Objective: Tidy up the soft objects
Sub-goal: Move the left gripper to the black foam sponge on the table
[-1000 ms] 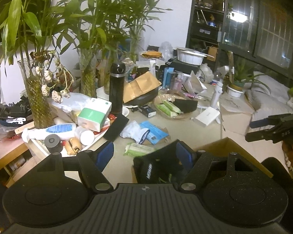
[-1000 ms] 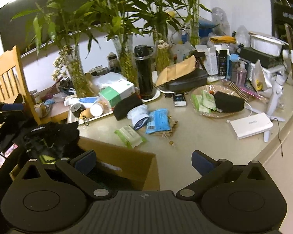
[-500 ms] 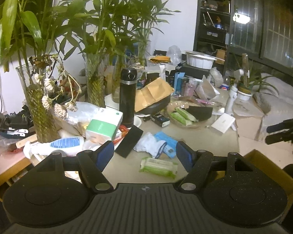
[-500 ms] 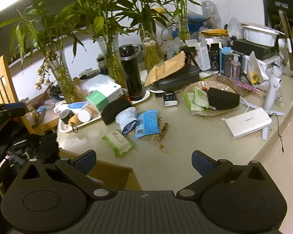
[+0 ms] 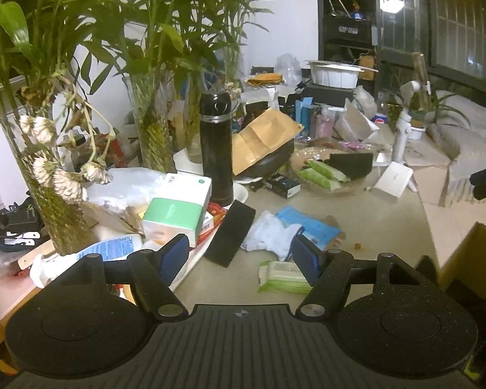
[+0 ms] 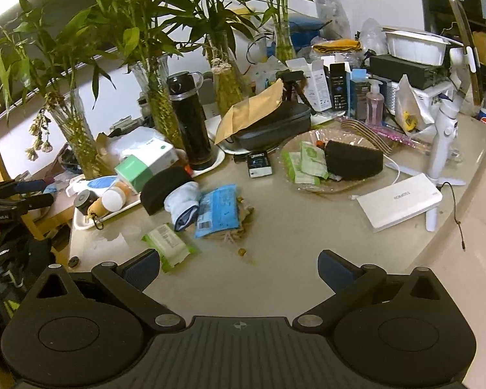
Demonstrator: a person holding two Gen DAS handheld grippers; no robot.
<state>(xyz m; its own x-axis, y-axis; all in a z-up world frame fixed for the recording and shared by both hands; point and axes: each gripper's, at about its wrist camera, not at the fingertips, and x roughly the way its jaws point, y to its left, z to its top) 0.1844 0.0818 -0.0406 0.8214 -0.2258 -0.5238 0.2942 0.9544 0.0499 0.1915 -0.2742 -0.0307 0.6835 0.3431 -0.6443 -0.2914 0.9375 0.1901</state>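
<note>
Crowded beige table [image 5: 388,227] at night, with bamboo in glass vases at the back and a tall black flask [image 5: 216,149] as the landmark in the middle.

Left gripper [image 5: 239,253]: released, jaws wide, nothing between the blue pads. Right gripper [image 6: 239,265]: also released and empty, hanging over bare tabletop in front of the flask.

Just beyond the left pads, in front of the flask and a little to its right: a white cloth [image 5: 269,233], crumpled, touching a black pad [image 5: 231,231] that leans by the flask's foot. Nearer than the cloth: a green wipes pack [image 5: 282,277], flat on the table. Right of the cloth, partly under it: a blue packet [image 5: 311,225]. Farther right of the flask, in a clear dish: a black sponge [image 5: 350,163].

Changed against one second ago: then, directly under the left gripper, a cardboard box [image 5: 469,253] with a dark garment inside; now only a corner of that box, pushed to the far right and low. Cloth and wipes pack now larger and closer in both views.

Meaning, as a judgement only: away from the box, toward the loose soft things in front of the flask. Likely next target the white cloth or the wipes pack. Nothing gripped yet, so this pick not begun.
</note>
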